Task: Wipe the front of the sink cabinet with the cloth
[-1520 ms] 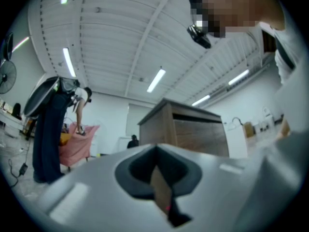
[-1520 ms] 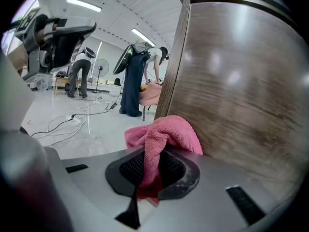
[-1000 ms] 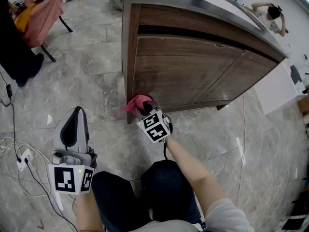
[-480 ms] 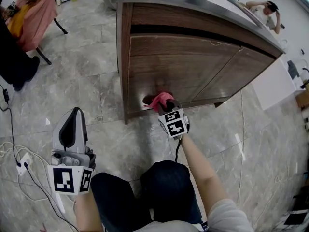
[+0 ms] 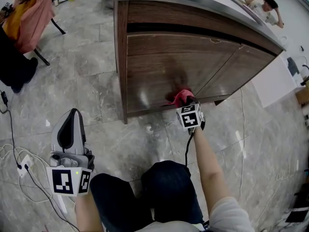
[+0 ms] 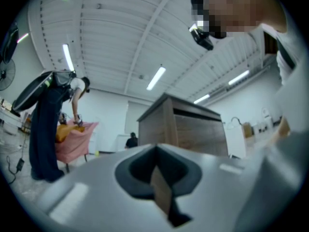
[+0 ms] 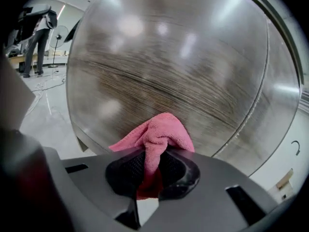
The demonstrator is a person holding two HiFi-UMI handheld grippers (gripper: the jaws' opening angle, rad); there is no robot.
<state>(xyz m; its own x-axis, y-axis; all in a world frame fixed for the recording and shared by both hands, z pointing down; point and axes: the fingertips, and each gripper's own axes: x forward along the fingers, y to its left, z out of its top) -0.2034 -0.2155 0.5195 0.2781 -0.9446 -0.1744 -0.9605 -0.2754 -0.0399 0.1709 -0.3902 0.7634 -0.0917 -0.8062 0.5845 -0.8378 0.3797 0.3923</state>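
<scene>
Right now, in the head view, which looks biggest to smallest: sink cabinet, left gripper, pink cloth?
1. sink cabinet, by far
2. left gripper, though nearness to the camera enlarges it
3. pink cloth, pinched in the right gripper

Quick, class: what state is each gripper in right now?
Left gripper: closed, empty.
Right gripper: closed, holding the cloth.

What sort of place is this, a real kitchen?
Probably a mock kitchen in a lab or studio hall: a lone wooden sink cabinet stands on open grey tiled floor, cables trail across it, and ceiling strip lights run overhead.
</scene>
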